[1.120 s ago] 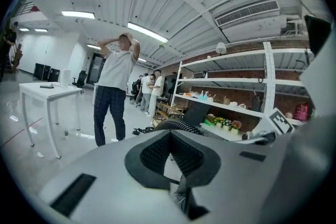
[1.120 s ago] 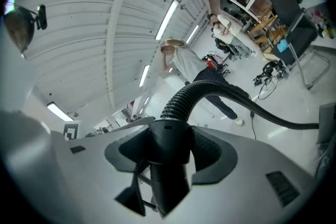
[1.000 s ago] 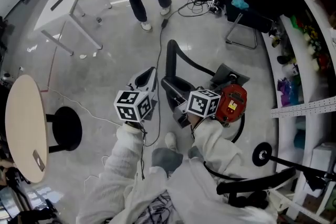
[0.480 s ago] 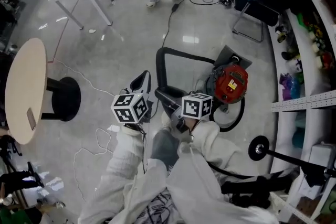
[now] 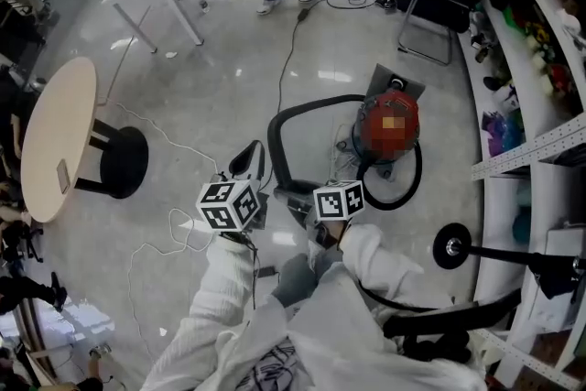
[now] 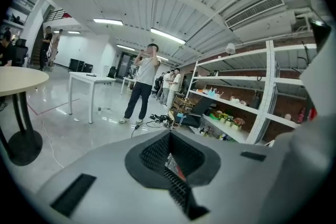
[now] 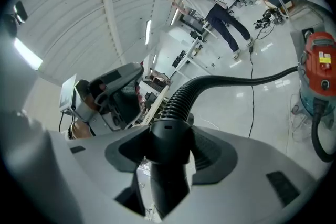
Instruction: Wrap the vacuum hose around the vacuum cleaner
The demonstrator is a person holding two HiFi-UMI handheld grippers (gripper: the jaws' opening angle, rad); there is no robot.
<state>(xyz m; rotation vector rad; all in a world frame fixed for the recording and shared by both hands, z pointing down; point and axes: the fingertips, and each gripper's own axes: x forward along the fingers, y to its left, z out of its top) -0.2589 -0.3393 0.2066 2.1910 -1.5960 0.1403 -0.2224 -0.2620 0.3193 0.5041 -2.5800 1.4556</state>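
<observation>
Vacuum hose [image 7: 184, 94], clamped in right gripper [image 7: 167, 150]

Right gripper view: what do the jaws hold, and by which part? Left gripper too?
Right gripper grips the hose by its smooth cuff, where the ribbing ends. Left gripper is shut, empty.
</observation>
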